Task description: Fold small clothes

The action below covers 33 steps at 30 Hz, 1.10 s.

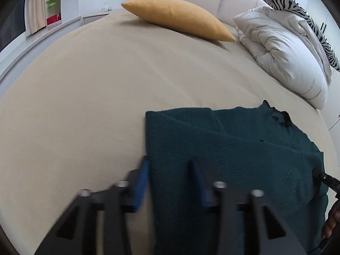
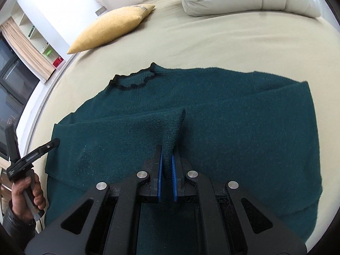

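Observation:
A dark green knit sweater lies on the beige bed, neck opening toward the far side, with parts folded over the body. My right gripper is shut on a sleeve cuff lifted over the sweater's middle. My left gripper is open and empty, hovering above the sweater's left folded edge; it also shows in the right wrist view at the sweater's left side. The sweater fills the lower right of the left wrist view.
A yellow pillow lies on the far part of the bed sheet. A white folded duvet and a zebra-print cushion sit at the right. Shelves and a curtain stand beyond the bed's left edge.

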Motion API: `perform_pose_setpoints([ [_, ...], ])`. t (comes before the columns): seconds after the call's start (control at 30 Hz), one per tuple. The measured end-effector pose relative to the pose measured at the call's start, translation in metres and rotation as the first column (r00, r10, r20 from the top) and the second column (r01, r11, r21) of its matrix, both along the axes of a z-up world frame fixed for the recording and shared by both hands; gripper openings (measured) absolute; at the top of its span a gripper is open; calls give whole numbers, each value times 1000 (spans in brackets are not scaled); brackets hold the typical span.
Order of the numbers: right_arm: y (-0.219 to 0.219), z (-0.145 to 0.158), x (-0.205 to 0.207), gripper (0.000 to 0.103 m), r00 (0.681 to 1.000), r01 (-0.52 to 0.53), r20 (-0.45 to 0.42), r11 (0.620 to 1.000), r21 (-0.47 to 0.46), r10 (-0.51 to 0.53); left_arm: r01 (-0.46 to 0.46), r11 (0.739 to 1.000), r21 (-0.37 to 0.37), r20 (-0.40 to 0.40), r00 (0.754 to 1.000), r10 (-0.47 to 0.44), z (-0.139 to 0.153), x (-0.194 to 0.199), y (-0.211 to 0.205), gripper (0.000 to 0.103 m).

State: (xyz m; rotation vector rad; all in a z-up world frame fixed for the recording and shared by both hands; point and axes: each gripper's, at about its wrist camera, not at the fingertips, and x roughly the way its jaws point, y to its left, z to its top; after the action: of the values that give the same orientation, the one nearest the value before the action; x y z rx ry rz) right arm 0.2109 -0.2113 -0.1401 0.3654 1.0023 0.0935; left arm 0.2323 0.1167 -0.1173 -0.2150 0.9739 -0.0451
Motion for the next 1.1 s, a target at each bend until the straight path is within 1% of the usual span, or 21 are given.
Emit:
perform_pose_setpoints([
  [0.03, -1, 4, 0, 6, 1000, 1, 6, 1000, -1, -1, -2, 1000, -5, 1, 1000, 2, 1, -1, 1, 17],
  [0.07, 10, 1, -9, 6, 1000, -1, 13, 1000, -4, 1, -2, 1000, -4, 5, 1000, 2, 3, -1, 2, 13],
  [0.1, 12, 5, -9, 6, 1000, -1, 19, 1000, -7, 1, 2, 1000, 2, 11, 1000, -2, 4, -3, 3, 12],
  [0.13, 12, 10, -10, 6, 1000, -4, 22, 1000, -9, 4, 4, 1000, 6, 12, 1000, -4, 4, -3, 2, 12],
  [0.2, 9, 10, -10, 6, 1000, 4, 17, 1000, -13, -4, 4, 1000, 7, 20, 1000, -4, 1, -2, 2, 12],
  [0.23, 7, 5, -7, 6, 1000, 9, 9, 1000, -16, -9, 2, 1000, 8, 25, 1000, -2, -2, -2, 1, 12],
  [0.3, 0, -18, 3, 6, 999, 34, -36, 999, -4, -34, -2, 1000, -6, 39, 999, 2, -8, -2, 4, 18],
  [0.33, -8, -30, 4, 5, 998, 51, -40, 997, 49, -49, -1, 1000, -22, 46, 999, 2, -9, -3, 6, 18],
  [0.37, -15, -33, 1, 5, 997, 74, -29, 992, 106, -71, 1, 999, -40, 49, 999, 1, -9, -4, 9, 18],
  [0.4, -16, -32, 0, 6, 997, 81, -24, 990, 118, -79, 8, 999, -49, 45, 999, -6, -9, -3, 11, 18],
  [0.5, -7, -22, -2, 6, 999, 53, -7, 997, 53, -52, 13, 998, -66, 43, 999, -10, -6, -4, 14, 18],
  [0.67, -9, -16, -5, 6, 999, 52, -9, 997, 52, -52, -12, 992, -127, 60, 998, 20, 1, -13, 22, 18],
  [0.73, -10, -13, -8, 6, 999, 53, -3, 997, 48, -53, -2, 996, -92, 73, 997, 9, 3, -14, 18, 18],
  [0.77, -8, -12, -6, 6, 999, 52, 4, 998, 42, -52, 4, 998, -70, 67, 998, 1, 1, -13, 15, 18],
  [0.8, -6, -10, -4, 6, 999, 51, 10, 998, 31, -51, 6, 999, -53, 51, 999, -3, -5, -11, 13, 21],
  [0.87, -5, -12, -1, 6, 999, 51, 0, 999, 19, -51, 6, 998, -55, 54, 999, -3, -9, -9, 14, 21],
  [0.9, -6, -17, 0, 6, 999, 51, -14, 999, 18, -51, 8, 999, -53, 56, 998, -5, -10, -8, 14, 21],
  [0.93, -7, -22, 0, 6, 999, 46, -8, 999, 20, -46, 11, 999, -46, 58, 998, -9, -10, -7, 13, 21],
  [1.0, -8, -28, -2, 5, 999, 38, 16, 999, 19, -38, 10, 999, -43, 56, 998, -8, -7, -7, 13, 21],
  [1.03, -10, -28, -5, 5, 999, 45, 24, 998, 37, -46, 3, 999, -39, 60, 998, -1, -3, -8, 14, 21],
  [1.1, -10, -27, -7, 6, 998, 52, 25, 998, 41, -53, -25, 1000, -8, 105, 994, 25, 10, -12, 15, 21],
])
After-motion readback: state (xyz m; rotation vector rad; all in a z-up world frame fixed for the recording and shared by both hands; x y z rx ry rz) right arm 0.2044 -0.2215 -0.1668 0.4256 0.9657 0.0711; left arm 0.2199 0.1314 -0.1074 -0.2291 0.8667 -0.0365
